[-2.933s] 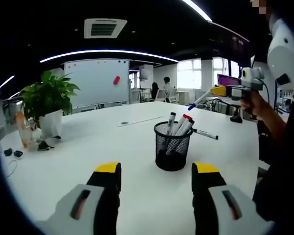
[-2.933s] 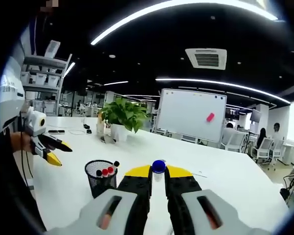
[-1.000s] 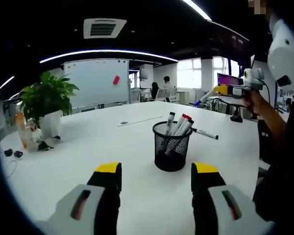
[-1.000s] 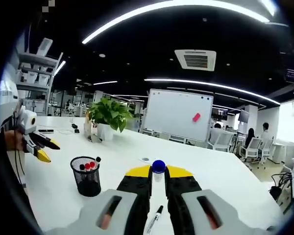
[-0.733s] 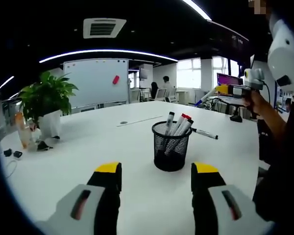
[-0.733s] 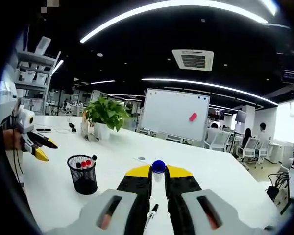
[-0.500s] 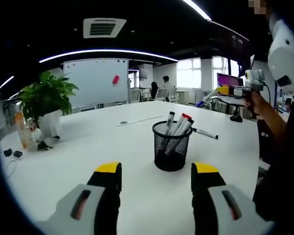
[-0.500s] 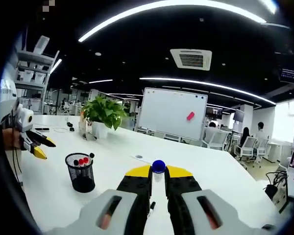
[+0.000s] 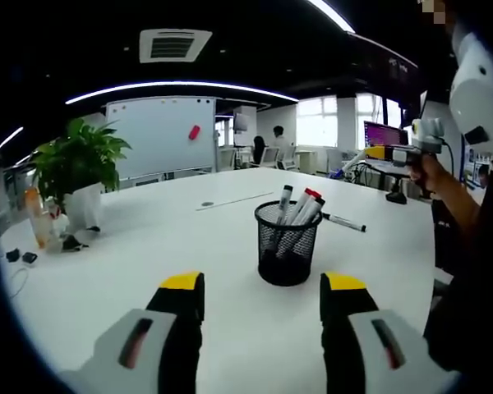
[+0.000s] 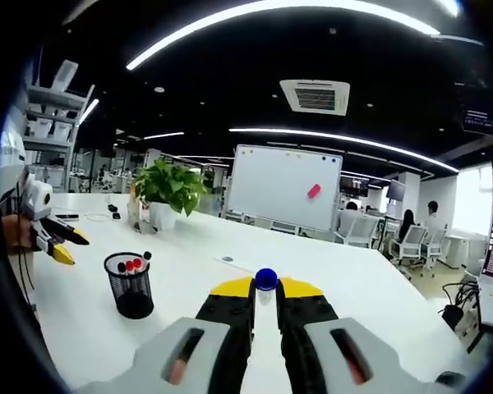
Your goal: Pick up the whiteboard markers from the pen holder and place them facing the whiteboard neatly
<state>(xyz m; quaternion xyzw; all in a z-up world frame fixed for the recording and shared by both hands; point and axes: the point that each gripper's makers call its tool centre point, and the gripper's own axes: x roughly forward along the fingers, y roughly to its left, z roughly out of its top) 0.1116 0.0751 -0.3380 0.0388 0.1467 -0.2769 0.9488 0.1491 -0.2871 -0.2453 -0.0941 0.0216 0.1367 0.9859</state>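
Clamping a blue-capped marker point(image 10: 266, 279), the right gripper point(image 10: 265, 305) has its jaws pressed on the barrel, cap pointing toward the whiteboard point(image 10: 283, 199) at 12 o'clock. Left gripper point(image 9: 261, 294): jaws wide apart, nothing between them, above the white bench point(image 9: 148, 246). Mesh pen holder point(image 9: 287, 244) stands at 12 o'clock in the left gripper view, several markers point(image 9: 299, 209) upright inside. One black marker point(image 9: 343, 222) lies on the bench just beyond, at 1 o'clock. Potted plant point(image 9: 74, 168) at 10 o'clock.
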